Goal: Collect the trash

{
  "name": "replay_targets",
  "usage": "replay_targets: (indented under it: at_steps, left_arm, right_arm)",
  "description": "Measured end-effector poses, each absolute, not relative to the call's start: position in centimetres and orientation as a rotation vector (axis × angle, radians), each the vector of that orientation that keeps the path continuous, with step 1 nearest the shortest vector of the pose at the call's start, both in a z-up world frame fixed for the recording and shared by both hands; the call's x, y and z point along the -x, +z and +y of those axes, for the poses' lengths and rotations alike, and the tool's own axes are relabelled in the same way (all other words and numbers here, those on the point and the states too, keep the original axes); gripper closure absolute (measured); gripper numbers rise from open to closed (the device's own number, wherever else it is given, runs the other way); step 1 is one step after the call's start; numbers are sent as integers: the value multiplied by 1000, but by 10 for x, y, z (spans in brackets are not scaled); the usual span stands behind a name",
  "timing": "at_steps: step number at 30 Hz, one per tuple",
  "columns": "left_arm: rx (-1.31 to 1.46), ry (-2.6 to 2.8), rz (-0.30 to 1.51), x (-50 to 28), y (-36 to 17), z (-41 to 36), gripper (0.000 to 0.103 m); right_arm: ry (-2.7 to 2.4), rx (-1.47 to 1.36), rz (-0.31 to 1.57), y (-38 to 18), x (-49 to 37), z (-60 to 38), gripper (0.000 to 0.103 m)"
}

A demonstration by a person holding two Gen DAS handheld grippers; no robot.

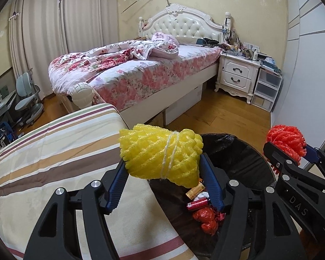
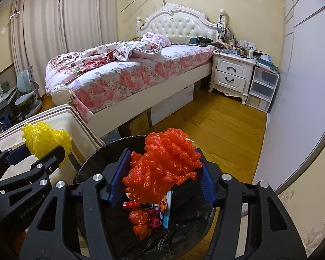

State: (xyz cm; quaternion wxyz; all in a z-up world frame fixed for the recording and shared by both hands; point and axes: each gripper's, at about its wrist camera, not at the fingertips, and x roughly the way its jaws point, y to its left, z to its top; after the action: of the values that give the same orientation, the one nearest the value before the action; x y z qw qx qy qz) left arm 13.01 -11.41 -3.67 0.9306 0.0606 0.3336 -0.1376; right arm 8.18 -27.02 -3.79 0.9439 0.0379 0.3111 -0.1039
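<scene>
Trash fills the black-lined bin [image 2: 93,164] nearest the cameras. Above it, the right claw [image 2: 160,173] pinches an orange foam net [image 2: 162,158], while the left claw [image 1: 162,169] pinches a yellow foam net [image 1: 160,151] over the bin's edge. Farther back stands a floral bed [image 1: 127,73].

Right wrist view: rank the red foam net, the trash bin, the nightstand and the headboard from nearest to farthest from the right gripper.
1. Red foam net, between the right gripper's fingers.
2. Trash bin, directly below, black-lined.
3. Nightstand, across the floor, right of the bed.
4. Headboard, against the back wall.
</scene>
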Motion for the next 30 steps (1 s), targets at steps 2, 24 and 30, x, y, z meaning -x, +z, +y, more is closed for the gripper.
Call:
replay_targets:
  at_steps: [2,24,30]
  left_arm:
    - [-117,-279,686,-131,-37,-114,29]
    - [-109,-239,650,-119,-28,-100,19]
    - [-101,-223,660,-108,-28,-87,19]
  right_arm:
    - [-213,-75,637,-38,-83,-271,39]
    - [-280,-88,634,-29,-69,-277,21]
    - [-293,-82,649,-31,-54,-269,19]
